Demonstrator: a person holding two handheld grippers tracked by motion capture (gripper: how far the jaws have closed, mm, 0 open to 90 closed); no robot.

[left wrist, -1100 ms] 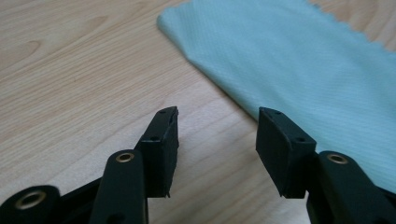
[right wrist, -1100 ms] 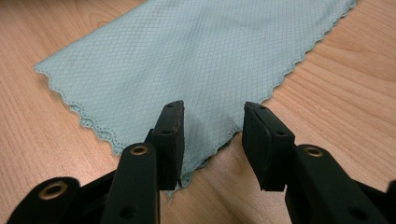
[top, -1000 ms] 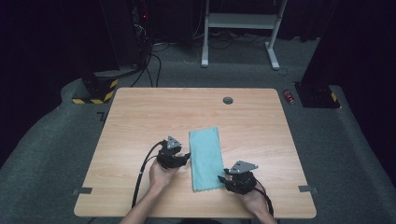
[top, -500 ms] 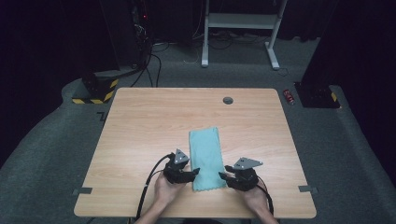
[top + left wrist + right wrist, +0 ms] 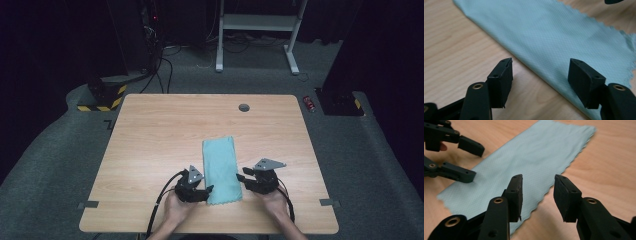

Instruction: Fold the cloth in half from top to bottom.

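- The left claw (image 5: 206,191) sits at the near left corner of the cloth (image 5: 220,169), tips pointing toward it. Its jaws stand wide apart and have just been opening. In the left gripper view the cloth's long edge runs between them, yet neither pad presses on it. I judge it is being lined up to pinch that corner.
- The cloth is a pale teal rectangle, apparently folded into a long strip. It lies flat on the desk (image 5: 150,130) toward the person's side, its long axis running away from the person.
- The right claw (image 5: 241,178) is just off the cloth's right edge, near the near corner. Its jaws are parted, with nothing clamped. In the right gripper view one jaw hangs above the scalloped edge and the other over bare wood, so it looks staged to take that side, mirroring the left.
- Hard to tell: how many layers the cloth has, and whether either claw's lower tip touches the desk. The forearms are cut off at the bottom of the high view.
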